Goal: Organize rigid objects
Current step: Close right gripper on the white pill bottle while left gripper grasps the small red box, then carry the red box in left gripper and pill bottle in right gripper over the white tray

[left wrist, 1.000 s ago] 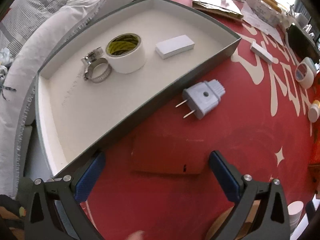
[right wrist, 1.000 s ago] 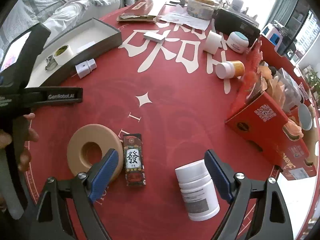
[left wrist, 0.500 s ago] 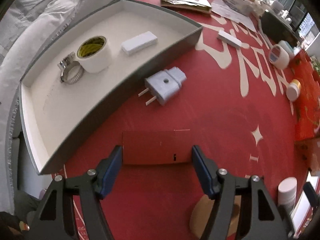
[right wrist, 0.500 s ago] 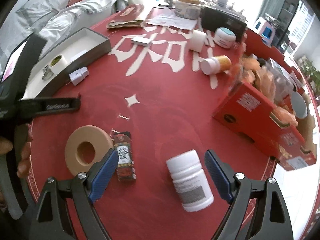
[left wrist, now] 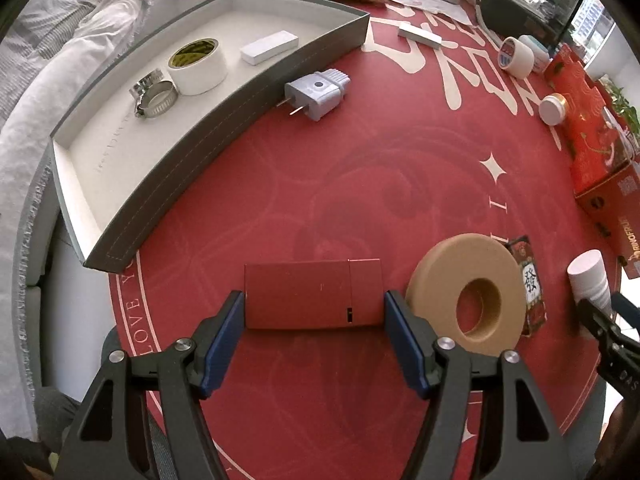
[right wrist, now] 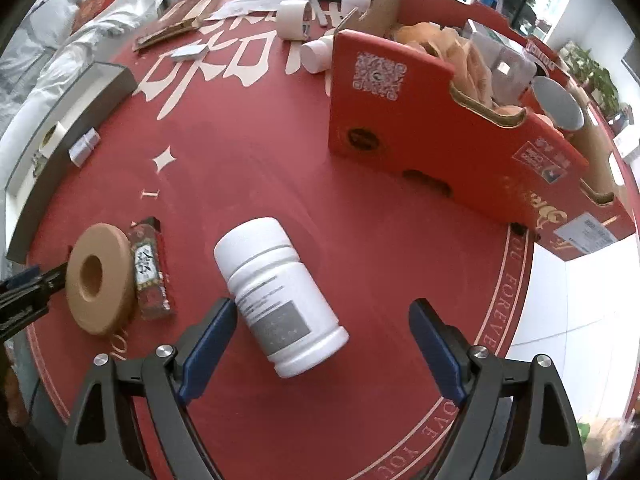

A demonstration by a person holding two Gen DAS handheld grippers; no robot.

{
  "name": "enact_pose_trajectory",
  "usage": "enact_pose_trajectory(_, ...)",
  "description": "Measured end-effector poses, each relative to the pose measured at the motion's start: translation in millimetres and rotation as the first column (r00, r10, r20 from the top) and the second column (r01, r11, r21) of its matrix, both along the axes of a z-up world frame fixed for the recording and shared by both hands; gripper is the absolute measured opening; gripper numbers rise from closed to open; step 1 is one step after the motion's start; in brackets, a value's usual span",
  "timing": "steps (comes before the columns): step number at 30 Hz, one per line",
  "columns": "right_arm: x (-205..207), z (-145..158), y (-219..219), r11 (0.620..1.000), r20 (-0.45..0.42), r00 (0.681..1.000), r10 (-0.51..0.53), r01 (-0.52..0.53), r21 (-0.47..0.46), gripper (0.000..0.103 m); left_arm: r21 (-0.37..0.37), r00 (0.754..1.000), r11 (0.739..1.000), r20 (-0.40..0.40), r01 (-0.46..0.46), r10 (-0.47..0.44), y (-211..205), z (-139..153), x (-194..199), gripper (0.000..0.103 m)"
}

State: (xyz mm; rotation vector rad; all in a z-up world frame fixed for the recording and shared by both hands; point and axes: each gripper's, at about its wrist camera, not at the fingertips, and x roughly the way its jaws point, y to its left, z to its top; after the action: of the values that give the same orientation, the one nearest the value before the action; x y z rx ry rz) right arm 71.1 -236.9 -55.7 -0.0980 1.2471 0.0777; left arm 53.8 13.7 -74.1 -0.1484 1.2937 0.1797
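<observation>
Right now your left claw [left wrist: 314,312] points steeply down at the red desk [left wrist: 400,168] with a flat red box [left wrist: 312,294] between its blue pads; the jaws have just been closing, and both pads sit against the box's short ends, so it is pinching the box where it lies low in the centre of the left wrist view. Just right of it lies a tan wooden ring [left wrist: 466,290], touching a small red mahjong-print box [left wrist: 528,284] on its far side. Along the upper left runs the grey tray [left wrist: 192,148] with white lining, holding a roll of white tape [left wrist: 196,66], a metal hose clamp [left wrist: 154,96] touching it and a white block [left wrist: 269,47]. A grey plug [left wrist: 318,94] lies on the desk just outside the tray wall, prongs toward it. Your right claw [right wrist: 322,340] is spread wide, and a white pill bottle [right wrist: 280,296] lies on its side between the pads, tilted, cap toward the upper left; it sits against or just beside the left pad, I cannot tell which, and well apart from the right one. At the upper right of that view stands a red cardboard box [right wrist: 420,120] full of items.
</observation>
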Motion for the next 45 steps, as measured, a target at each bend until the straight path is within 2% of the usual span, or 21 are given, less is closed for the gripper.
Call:
enact_pose_trajectory(6, 13.9, -6.3, 16.6, 0.994, -0.003, 0.995, 0.1, -0.1, -0.037, 0.088, 0.001, 1.0, 1.0, 0.006, 0.001, -0.001, -1.0, -0.4, -1.4, 0.072)
enact_pose_trajectory(11, 16.1, -12.8, 21.5, 0.994, -0.042, 0.994, 0.103, -0.104, -0.017, 0.07, 0.004, 1.0, 1.0, 0.009, -0.001, 0.001, -6.7, 1.7, -5.3, 0.072)
enact_pose_trajectory(12, 14.9, -12.7, 21.3, 0.995, -0.045, 0.994, 0.099, -0.099, 0.0, 0.063, 0.005, 1.0, 1.0, 0.009, -0.001, 0.001, -4.4, 1.6, -5.4, 0.072)
enact_pose_trajectory(14, 13.1, -12.8, 21.2, 0.996, -0.052, 0.995, 0.089, -0.088, 0.016, 0.058, 0.006, 1.0, 1.0, 0.012, -0.002, 0.002, -1.7, 1.3, -4.4, 0.073)
enact_pose_trajectory(16, 10.5, -11.9, 21.8, 0.996, -0.052, 0.995, 0.086, -0.085, 0.018, 0.047, 0.007, 1.0, 1.0, 0.013, -0.003, 0.003, -2.0, 1.1, -4.5, 0.073)
enact_pose_trajectory(18, 8.8, -11.4, 22.3, 0.997, -0.057, 0.995, 0.08, -0.079, 0.023, 0.042, 0.006, 1.0, 1.0, 0.013, -0.004, 0.004, -1.7, 1.4, -4.5, 0.072)
enact_pose_trajectory(23, 4.7, -8.6, 21.1, 0.996, -0.079, 0.995, 0.06, -0.055, 0.066, 0.041, 0.0, 1.0, 1.0, 0.005, -0.007, 0.007, -0.5, 2.7, -4.9, 0.072)
enact_pose_trajectory(27, -3.2, 2.2, 21.5, 0.996, -0.061, 0.997, 0.05, -0.045, 0.076, 0.041, 0.002, 1.0, 1.0, -0.003, 0.002, -0.002, -1.2, 4.3, -7.7, 0.072)
enact_pose_trajectory(34, -14.1, 18.8, 24.6, 0.992, -0.038, 0.999, 0.039, -0.034, 0.124, 0.041, -0.004, 0.999, 1.0, 0.037, 0.02, -0.02, -2.4, 15.3, -14.9, 0.072)
enact_pose_trajectory(41, -16.6, 14.8, 25.2, 0.992, -0.053, 0.998, 0.032, -0.025, 0.122, 0.041, -0.023, 0.998, 1.0, 0.058, 0.006, -0.005, 1.7, 20.9, -20.3, 0.072)
enact_pose_trajectory(45, -3.8, 3.4, 25.6, 0.993, -0.059, 0.998, 0.017, -0.01, 0.119, 0.041, -0.023, 0.998, 1.0, 0.07, 0.01, -0.008, 2.3, 24.5, -23.9, 0.072)
